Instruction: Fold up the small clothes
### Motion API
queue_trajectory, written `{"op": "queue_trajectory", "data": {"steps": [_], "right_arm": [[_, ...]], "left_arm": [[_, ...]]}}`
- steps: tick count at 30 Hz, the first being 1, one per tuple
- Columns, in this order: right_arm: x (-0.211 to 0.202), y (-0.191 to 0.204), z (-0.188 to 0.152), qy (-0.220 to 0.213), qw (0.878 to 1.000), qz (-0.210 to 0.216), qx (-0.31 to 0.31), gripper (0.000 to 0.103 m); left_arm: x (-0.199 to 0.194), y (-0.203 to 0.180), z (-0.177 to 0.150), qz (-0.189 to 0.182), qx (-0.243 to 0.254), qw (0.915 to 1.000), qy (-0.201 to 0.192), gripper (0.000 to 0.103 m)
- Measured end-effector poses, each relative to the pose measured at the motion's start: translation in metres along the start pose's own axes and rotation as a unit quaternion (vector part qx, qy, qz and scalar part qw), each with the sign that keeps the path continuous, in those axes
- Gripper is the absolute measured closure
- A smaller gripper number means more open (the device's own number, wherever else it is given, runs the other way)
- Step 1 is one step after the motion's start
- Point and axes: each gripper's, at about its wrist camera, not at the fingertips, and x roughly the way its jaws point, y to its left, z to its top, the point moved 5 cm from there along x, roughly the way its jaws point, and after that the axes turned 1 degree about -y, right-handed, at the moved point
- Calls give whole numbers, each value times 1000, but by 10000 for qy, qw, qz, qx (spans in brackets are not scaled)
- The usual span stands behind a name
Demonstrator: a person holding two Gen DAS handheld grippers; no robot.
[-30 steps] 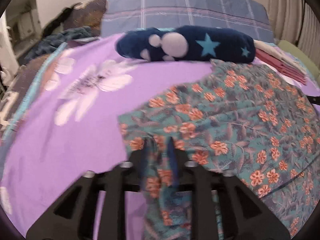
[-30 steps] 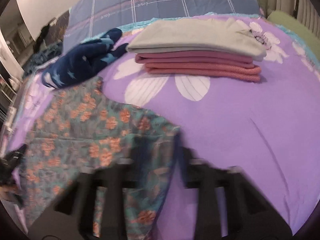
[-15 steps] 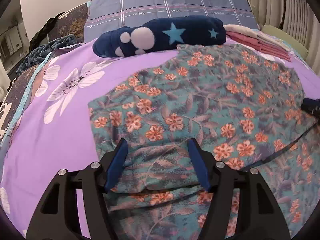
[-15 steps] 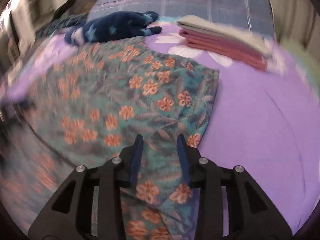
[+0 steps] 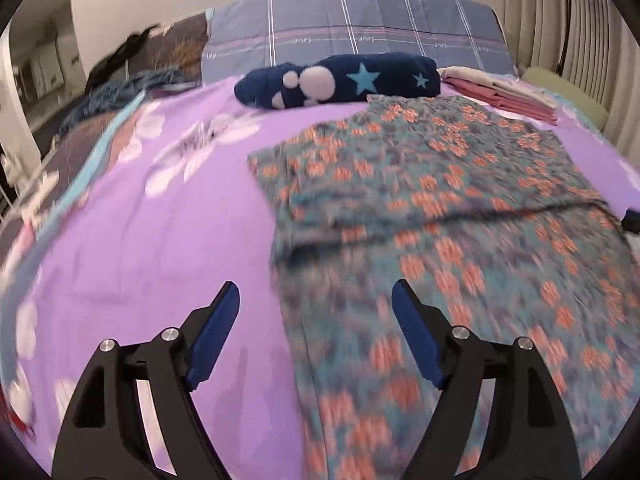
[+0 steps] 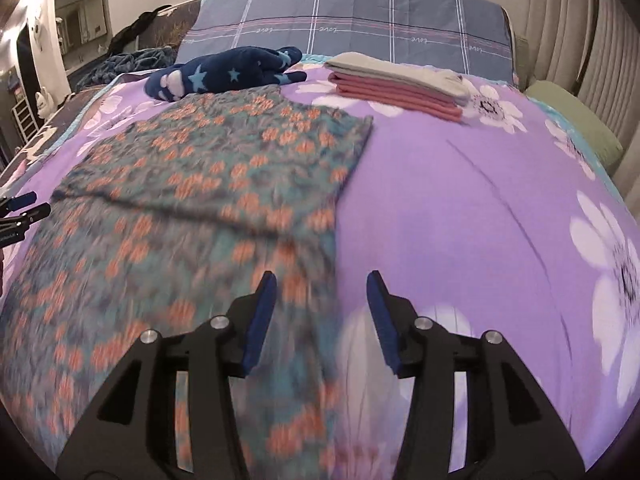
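Observation:
A teal garment with orange flowers [image 5: 460, 208] lies on the purple bedsheet [image 5: 160, 240], its far part folded over the near part. It also shows in the right wrist view [image 6: 224, 176]. My left gripper [image 5: 316, 308] is open and empty, above the garment's near left edge. My right gripper [image 6: 322, 294] is open and empty, above the garment's near right edge. The left gripper's tips show at the left edge of the right wrist view [image 6: 22, 208].
A navy star-patterned plush garment [image 5: 340, 80] lies beyond the floral one. A stack of folded pink and grey clothes [image 6: 396, 84] sits at the far right. A blue plaid pillow [image 6: 352, 20] leans at the head. A green cushion [image 6: 576, 124] lies on the right.
Both grippers let go of the floral garment's edge after laying it over, opened, and pulled back toward the near side. The garment now lies folded.

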Motion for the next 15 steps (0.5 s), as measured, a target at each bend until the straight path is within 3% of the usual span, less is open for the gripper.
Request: {"op": "queue_trajectory", "data": {"steps": [5,15], "right_arm": [[-25,14,-23,-34,9986,-398,-359,55],[-52,40,-67,-142,9979,-224,-590,52]], "left_arm": [[-16,-10,-37,-17,208,9996,209,24],[-46,-32,-76,62,531,9982,275,24]]}}
